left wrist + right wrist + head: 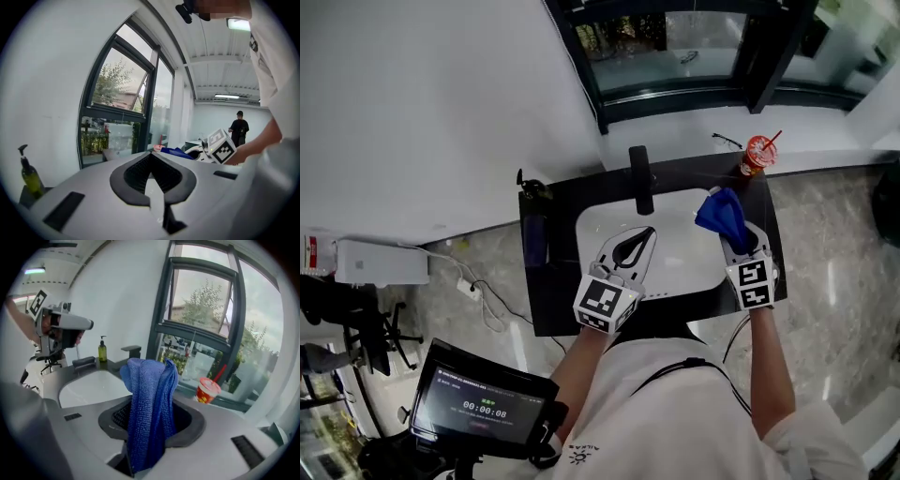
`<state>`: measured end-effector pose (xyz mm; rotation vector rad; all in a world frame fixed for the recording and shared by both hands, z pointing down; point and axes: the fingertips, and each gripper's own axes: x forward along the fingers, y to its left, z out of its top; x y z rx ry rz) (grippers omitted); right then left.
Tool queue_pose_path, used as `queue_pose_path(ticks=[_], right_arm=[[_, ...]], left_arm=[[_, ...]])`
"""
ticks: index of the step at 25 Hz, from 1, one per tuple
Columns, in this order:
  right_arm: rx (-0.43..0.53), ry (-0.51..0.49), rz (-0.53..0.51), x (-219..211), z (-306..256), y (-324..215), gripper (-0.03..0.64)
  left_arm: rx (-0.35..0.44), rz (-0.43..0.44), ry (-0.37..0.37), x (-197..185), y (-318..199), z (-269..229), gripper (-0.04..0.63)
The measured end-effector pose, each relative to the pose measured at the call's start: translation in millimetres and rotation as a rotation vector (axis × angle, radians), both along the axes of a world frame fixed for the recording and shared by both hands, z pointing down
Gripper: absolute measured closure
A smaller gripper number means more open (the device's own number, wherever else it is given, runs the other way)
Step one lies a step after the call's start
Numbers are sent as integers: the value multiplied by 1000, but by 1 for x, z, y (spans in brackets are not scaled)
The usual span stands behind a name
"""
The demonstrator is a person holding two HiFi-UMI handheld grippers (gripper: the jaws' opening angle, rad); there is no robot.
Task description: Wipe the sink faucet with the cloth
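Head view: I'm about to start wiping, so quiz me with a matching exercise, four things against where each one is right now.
Things:
1. cloth
2. faucet
3. red cup
4. soap bottle

Places:
A. on the counter, left of the basin
B. at the counter's far right corner, near the window
C. clamped in the right gripper
D. behind the basin, at the middle of its far rim

Pairs: 1-C, 2-D, 3-B, 4-A
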<state>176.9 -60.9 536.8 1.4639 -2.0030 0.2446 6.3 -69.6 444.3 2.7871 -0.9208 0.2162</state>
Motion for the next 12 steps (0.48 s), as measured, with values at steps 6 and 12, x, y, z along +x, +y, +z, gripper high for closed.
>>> queue_pose_path(ticks=[6,12], right_arm=[[87,-6,-254,-75,-43,-66,459],[129,95,-410,-108,-59,-132,459]], left_arm=[[23,-113,-11,-47,-12,-6,601],[14,-151,7,-60,-12,0,601]])
